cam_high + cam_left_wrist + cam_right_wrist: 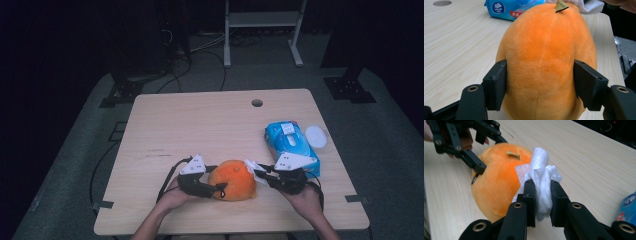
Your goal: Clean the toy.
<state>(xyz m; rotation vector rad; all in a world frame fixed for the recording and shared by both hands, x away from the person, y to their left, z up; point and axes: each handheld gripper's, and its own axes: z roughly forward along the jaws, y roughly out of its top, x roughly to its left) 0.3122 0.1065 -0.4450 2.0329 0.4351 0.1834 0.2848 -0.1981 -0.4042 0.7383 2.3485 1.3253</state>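
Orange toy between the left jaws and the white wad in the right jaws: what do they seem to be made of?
The orange plush toy looks like soft stuffed fabric with a short, matte, fuzzy pile; a centre seam and a small sewn-in tag show. The white wipe looks like thin nonwoven tissue or cloth, crumpled, with a faint embossed texture; whether it is damp cannot be told.

Looking along my left gripper [540, 85], I see its two black fingers [496, 83] pressed against the sides of an orange plush toy [546, 55], one on the left flank and one on the right. The plush sits on the pale wood table [456, 45] and reaches well past the fingers. A small yellowish tag [561, 5] sticks up at its far end. Beyond it on the left lies a blue pack of wipes [509, 8], and some white tissue [589, 6] peeks out behind the plush on the right. A round hole [442, 3] marks the table's far left.
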